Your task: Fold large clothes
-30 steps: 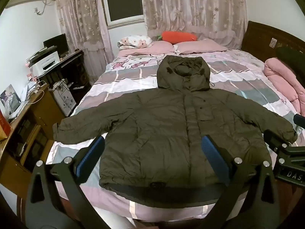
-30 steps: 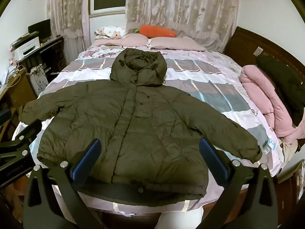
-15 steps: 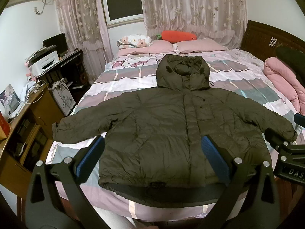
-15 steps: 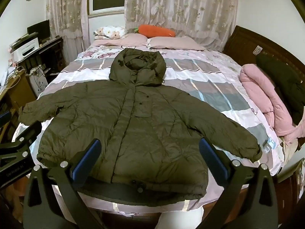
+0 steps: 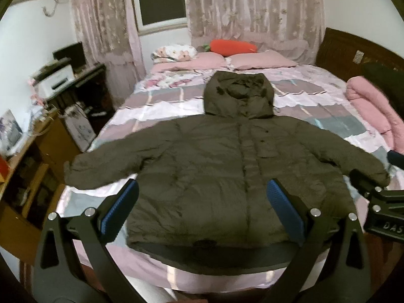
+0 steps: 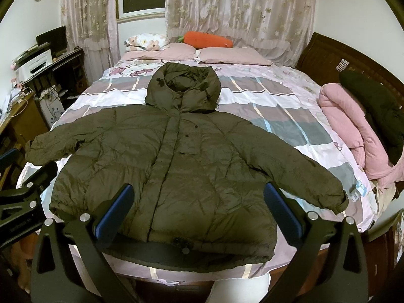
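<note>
Jacket (image 6: pixel 176 166) flat beyond open right gripper (image 6: pixel 198 210).

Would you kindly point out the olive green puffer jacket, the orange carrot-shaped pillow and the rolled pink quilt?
Olive green puffer jacket (image 6: pixel 192 171): right wrist view, chest panel.
Orange carrot-shaped pillow (image 6: pixel 208 41): right wrist view, its middle.
Rolled pink quilt (image 6: pixel 346 116): right wrist view, upper fold.

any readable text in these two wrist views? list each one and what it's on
"DAS": white letters, cut off at the frame edge, on the right gripper body in the left wrist view.
Faint print on the left gripper body: too dim to read.
Blue tag at the bed edge: too small to read.
</note>
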Available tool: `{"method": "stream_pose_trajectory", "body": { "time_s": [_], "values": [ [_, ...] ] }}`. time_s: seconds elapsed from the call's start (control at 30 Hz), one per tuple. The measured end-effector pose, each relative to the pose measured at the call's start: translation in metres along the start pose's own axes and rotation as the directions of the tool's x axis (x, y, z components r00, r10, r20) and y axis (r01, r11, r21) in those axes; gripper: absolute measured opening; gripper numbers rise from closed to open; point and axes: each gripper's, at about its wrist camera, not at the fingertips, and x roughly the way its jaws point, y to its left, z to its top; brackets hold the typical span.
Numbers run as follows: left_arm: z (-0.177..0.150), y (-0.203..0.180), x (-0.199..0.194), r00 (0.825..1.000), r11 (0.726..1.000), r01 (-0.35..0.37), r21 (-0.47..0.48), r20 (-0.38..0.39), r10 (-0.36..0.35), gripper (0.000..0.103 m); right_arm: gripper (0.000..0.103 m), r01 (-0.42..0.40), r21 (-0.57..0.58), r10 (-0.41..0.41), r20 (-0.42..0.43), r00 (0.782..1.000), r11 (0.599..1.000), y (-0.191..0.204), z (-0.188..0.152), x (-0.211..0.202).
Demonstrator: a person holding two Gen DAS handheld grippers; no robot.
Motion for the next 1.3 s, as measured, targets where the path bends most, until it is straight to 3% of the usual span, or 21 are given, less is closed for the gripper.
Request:
{"method": "stream_pose_trajectory", "body": {
  "time_s": [1.3],
  "values": [
    [-0.006,0.006,0.009,1.0,1.0,0.005,-0.011,-0.03,-0.005,0.101,0.102,-0.019,-0.006,0.019,0.008,1.0,1.0,0.004,0.0,0.002]
  ]
}}
